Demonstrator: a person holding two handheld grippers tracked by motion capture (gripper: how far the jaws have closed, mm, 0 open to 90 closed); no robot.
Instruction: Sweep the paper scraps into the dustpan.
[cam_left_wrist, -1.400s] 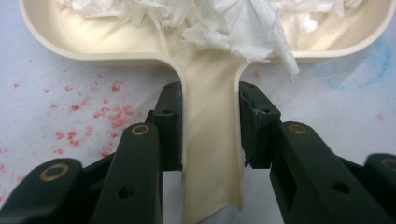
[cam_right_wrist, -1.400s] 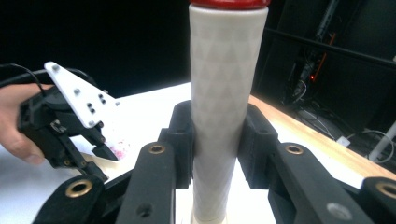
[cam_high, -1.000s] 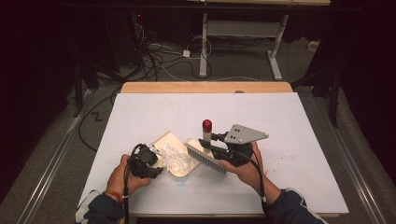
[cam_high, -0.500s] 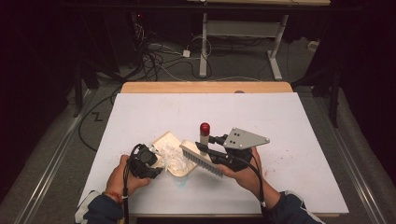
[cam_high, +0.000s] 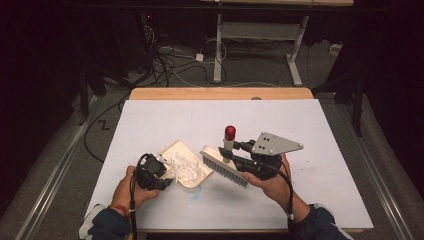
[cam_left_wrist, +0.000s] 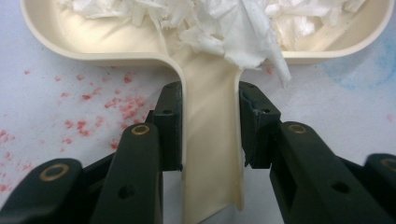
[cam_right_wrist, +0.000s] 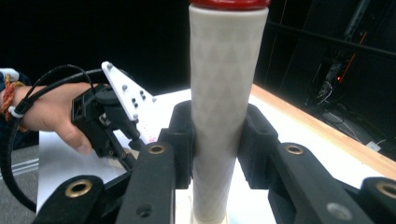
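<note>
A cream dustpan (cam_high: 192, 176) lies on the white table, with white paper scraps (cam_high: 184, 164) heaped in it. My left gripper (cam_high: 162, 173) is shut on the dustpan's handle (cam_left_wrist: 210, 154) from the near left, and the paper scraps (cam_left_wrist: 224, 23) lie just beyond its jaws. My right gripper (cam_high: 233, 156) is shut on the brush handle (cam_right_wrist: 224, 107), which is white with a red cap (cam_high: 229, 132) and stands nearly upright. The brush head (cam_high: 225, 168) has grey bristles and sits at the pan's right edge.
Red specks (cam_left_wrist: 107, 102) dot the table left of the pan's handle, and a faint blue stain (cam_high: 192, 196) marks the surface in front of the pan. A wooden strip (cam_high: 220, 93) edges the table's far side. Cables (cam_high: 175, 60) and desk legs lie beyond.
My right gripper and the brush have shifted slightly to the right, away from the pan's middle. The left gripper and the dustpan have stayed put.
</note>
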